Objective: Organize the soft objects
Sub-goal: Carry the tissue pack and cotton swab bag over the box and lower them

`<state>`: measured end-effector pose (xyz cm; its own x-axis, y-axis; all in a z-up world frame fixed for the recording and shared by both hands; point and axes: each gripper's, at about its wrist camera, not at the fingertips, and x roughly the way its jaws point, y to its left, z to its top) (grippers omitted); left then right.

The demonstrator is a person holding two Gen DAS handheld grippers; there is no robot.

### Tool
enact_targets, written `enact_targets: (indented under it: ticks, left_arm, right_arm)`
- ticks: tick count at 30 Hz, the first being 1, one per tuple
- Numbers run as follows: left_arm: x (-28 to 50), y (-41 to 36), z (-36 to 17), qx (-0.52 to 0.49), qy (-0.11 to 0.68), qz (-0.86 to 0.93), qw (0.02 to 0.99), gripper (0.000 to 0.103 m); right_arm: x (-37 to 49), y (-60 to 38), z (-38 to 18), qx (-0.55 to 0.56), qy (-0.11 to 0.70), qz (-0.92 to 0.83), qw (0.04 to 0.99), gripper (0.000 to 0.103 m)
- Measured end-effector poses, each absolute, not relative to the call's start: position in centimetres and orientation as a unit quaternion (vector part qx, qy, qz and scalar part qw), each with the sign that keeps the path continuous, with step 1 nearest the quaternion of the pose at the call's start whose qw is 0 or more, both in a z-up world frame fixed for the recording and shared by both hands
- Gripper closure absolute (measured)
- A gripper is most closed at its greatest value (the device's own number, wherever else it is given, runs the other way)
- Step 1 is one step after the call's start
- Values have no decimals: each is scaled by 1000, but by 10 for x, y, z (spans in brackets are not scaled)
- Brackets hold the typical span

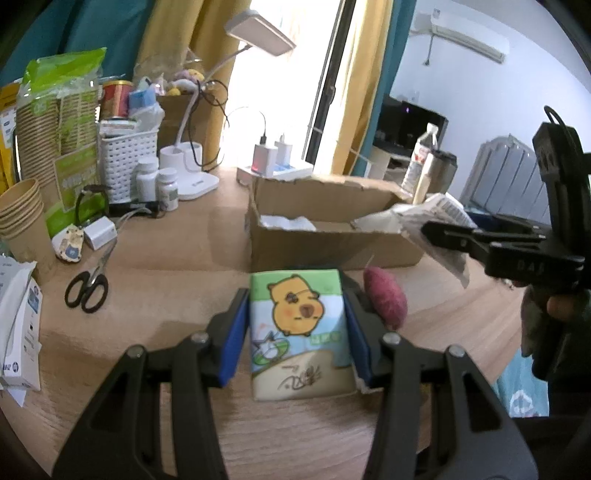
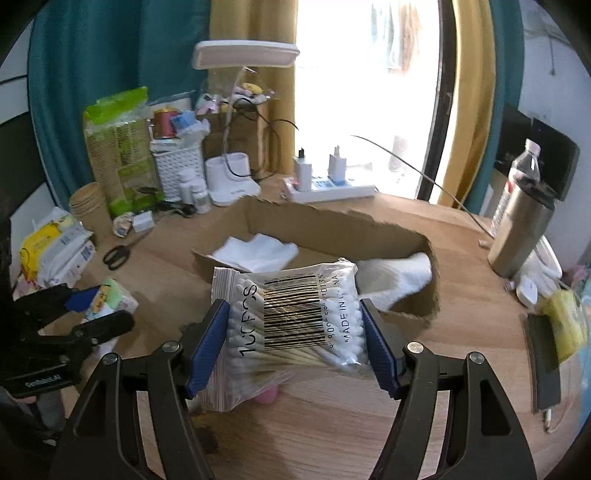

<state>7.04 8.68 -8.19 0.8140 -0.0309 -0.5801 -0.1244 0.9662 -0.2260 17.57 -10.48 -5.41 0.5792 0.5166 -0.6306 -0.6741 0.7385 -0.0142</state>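
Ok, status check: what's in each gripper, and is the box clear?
Left gripper shut on tissue pack. Right gripper shut on cotton swab bag. Cardboard box ahead, open, white cloths inside. Nothing blocking.

Bright window (image 2: pixel 362 92) between yellow and teal curtains (image 2: pixel 255 26), wooden table (image 2: pixel 332 424), white wall with air conditioner (image 1: pixel 469 31)

The swab bag (image 2: pixel 295 317) hides most of a pink thing (image 2: pixel 267 396) on the counter (image 2: pixel 461 295). The box (image 2: pixel 332 225) wall cuts off the white cloth (image 2: pixel 391 277) inside. In the left view the tissue pack (image 1: pixel 299 332) covers part of the purple thing (image 1: pixel 386 299); the swab bag is blurred there.
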Motion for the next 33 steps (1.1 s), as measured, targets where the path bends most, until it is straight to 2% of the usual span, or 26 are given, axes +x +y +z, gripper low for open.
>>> enact_targets:
  ticks: [16,33]
  left_arm:
    - [88,108,-67,-144,285,18,948,53]
    - [147,102,-44,-104,279,10,955,53]
  right_arm:
    - [167,-50,-44,-152,301,388,858,30]
    - [213,-62,-40,-110,289,390,868,30]
